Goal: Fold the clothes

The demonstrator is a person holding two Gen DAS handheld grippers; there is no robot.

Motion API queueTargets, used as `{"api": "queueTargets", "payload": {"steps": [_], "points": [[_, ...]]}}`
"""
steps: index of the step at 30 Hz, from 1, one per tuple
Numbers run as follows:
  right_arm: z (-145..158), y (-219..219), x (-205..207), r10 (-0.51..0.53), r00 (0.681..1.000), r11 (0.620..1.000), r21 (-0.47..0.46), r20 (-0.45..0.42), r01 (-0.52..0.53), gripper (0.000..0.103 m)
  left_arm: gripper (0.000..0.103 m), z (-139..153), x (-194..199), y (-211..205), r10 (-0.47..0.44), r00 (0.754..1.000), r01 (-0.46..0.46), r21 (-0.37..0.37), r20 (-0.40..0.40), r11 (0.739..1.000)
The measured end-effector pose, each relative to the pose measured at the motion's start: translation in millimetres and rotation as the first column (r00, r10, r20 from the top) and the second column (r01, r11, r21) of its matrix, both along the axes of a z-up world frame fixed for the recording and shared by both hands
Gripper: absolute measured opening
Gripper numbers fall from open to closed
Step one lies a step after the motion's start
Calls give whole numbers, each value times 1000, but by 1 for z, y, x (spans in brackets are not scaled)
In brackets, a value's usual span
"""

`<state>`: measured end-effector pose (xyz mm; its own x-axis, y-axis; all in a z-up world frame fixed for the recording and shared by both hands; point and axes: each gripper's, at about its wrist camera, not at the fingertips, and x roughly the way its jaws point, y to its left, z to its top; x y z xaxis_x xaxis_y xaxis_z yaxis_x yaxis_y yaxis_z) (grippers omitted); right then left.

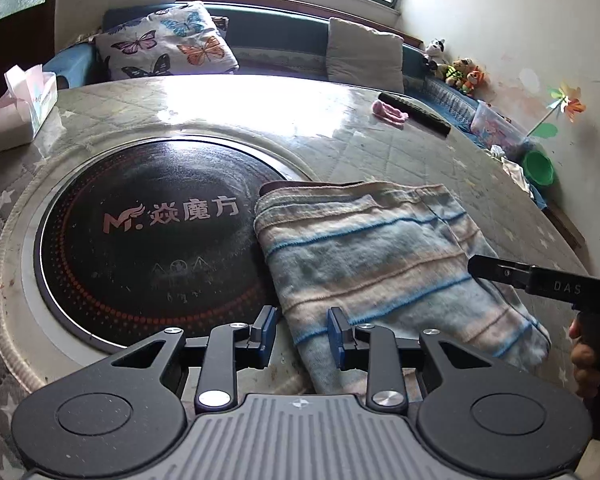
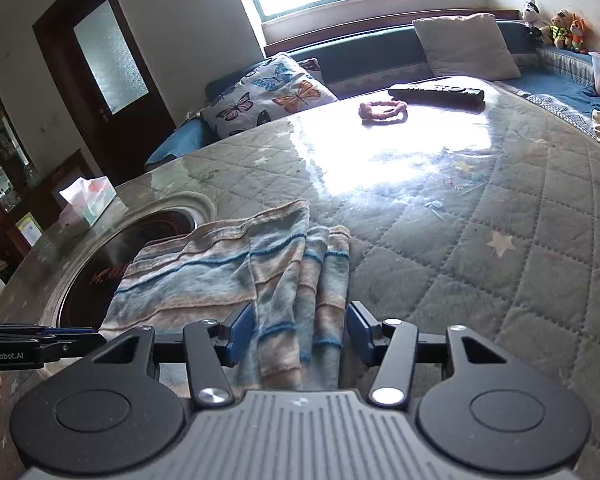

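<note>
Between the spread jaws of the right gripper (image 2: 300, 334) lies the folded striped towel (image 2: 236, 276), its near end closest. Left gripper (image 1: 302, 334) stands spread at the towel's left edge, pinching nothing.

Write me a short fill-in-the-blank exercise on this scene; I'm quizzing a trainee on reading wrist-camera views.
1. The striped cloth lies partly over the round black ____ set into the table.
2. The pink hair tie lies beside the black ____ at the table's far side.
3. The cushion by the window is printed with ____.
4. The jaws of the right gripper stand ____ with the cloth's folded edge between them.

Missing words: cooktop; remote control; butterflies; open
</note>
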<state>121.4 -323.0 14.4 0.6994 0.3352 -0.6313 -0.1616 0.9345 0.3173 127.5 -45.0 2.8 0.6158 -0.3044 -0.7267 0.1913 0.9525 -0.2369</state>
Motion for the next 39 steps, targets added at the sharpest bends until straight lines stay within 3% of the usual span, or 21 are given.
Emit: {"api": "queueTargets", "payload": {"steps": [8,13,26,39], "points": [[-2,9,5,26,1000,1000,14,-3,-26,26,26,-4,6,-2,-15,1000,15,-22,-9,1000],[0,8,5,21,1000,999,35,5,-21,13,10,-1,6,-2,-21,1000,21,-31,2,999],[40,-5,6,-3,995,999,39,98,-1,9,6,38,20,-33,-97,989,95,20,116,995],[64,-37,48,-63,988,998,-23,138,66,9,6,53,75,-85,-155,977,144,85,144,986]]}}
